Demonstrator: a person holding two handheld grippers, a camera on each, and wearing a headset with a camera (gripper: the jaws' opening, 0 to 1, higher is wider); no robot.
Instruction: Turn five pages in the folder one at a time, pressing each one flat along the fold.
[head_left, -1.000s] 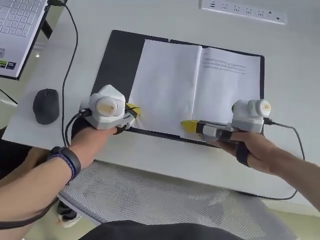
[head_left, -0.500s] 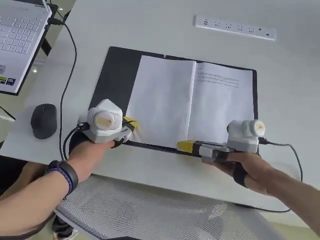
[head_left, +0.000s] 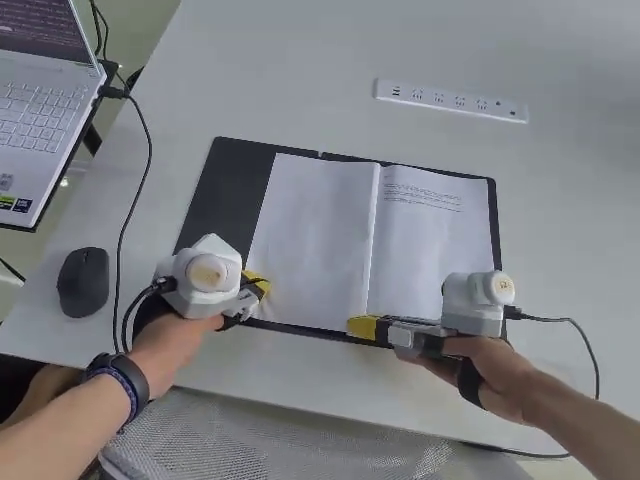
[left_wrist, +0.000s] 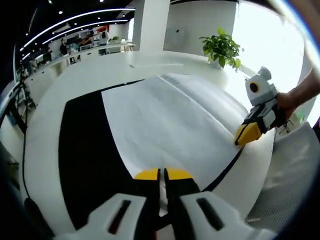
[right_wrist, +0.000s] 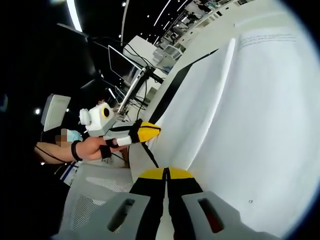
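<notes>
Left gripper (head_left: 256, 289): jaws together, nothing seen between them, tips at the near left corner of the left page (head_left: 315, 235). Right gripper (head_left: 362, 326): jaws likewise closed, tips at the near edge of the folder (head_left: 225, 195), just below the fold. The black folder lies open and flat by the near edge of the worktop (head_left: 560, 200), about midway along it. Mouse (head_left: 82, 280) and laptop (head_left: 35, 110) sit toward the left edge, the power strip (head_left: 450, 100) toward the far edge.

Folder (head_left: 228, 200) black; pages (head_left: 320, 240) white; mouse (head_left: 82, 282) dark grey; table (head_left: 300, 60) white.
</notes>
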